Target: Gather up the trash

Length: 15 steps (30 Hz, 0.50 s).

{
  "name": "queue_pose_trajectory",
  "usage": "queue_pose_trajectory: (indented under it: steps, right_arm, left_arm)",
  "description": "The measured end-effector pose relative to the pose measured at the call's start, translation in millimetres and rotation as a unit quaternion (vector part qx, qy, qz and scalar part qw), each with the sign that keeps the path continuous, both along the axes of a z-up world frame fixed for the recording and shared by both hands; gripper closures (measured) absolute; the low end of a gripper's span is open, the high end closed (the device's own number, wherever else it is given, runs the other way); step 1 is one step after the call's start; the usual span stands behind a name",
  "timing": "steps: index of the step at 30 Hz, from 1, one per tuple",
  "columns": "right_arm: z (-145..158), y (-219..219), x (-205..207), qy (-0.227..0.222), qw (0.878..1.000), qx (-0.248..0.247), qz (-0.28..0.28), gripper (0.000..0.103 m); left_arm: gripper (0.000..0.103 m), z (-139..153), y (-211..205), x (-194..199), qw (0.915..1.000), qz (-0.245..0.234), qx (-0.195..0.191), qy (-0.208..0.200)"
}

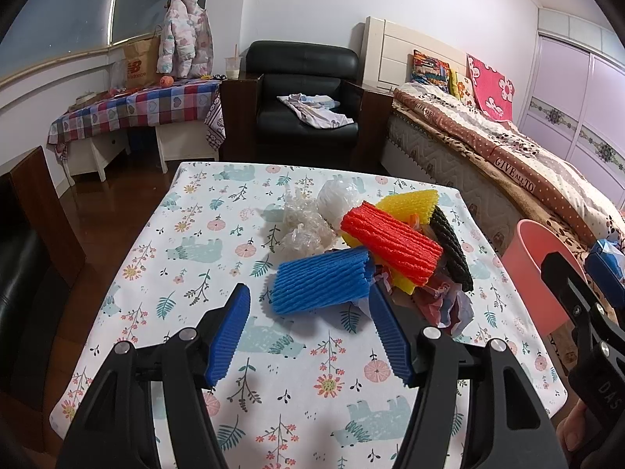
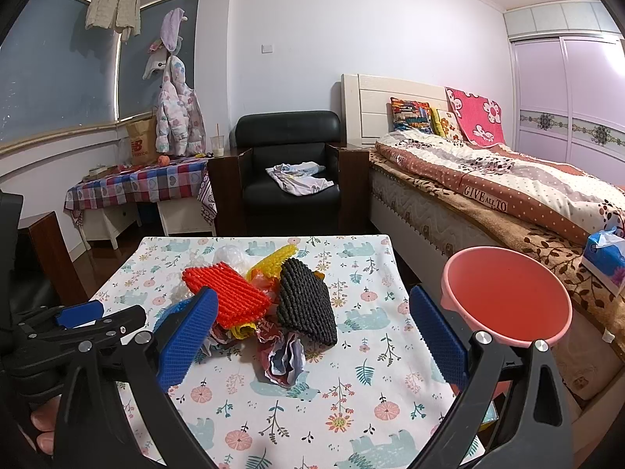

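A pile of trash lies on the floral tablecloth (image 1: 273, 371): a blue foam net (image 1: 322, 285), a red foam net (image 1: 392, 244), a yellow foam net (image 1: 410, 201), a black foam net (image 1: 453, 246), clear plastic wraps (image 1: 308, 226) and crumpled paper (image 1: 445, 305). My left gripper (image 1: 308, 312) is open and empty, just short of the blue net. My right gripper (image 2: 312, 328) is open and empty, above the crumpled paper (image 2: 283, 357) and black net (image 2: 306, 299). A pink bin (image 2: 508, 297) stands at the table's right edge, also in the left wrist view (image 1: 535, 269).
A bed (image 2: 508, 195) runs along the right with a tissue pack (image 2: 605, 258) on it. A black armchair (image 2: 289, 164) and a checked side table (image 2: 140, 183) stand behind the table. A dark wooden chair (image 1: 43, 211) is at the left.
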State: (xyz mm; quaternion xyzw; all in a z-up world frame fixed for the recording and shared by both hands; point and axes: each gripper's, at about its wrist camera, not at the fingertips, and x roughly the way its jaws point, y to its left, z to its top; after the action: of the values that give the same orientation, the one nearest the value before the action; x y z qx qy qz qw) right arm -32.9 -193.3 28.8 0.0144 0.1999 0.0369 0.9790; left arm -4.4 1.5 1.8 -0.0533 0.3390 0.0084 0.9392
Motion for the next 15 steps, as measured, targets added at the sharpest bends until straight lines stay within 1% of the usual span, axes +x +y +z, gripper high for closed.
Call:
queue_pose_trajectory:
  steps: [15]
  right_arm:
    - [-1.3,0.2,-0.8,0.001,1.000,0.001,0.001,0.004]
  left_arm:
    - [0.040,0.1,0.4,-1.2,1.0000,0.000,-0.001,0.000]
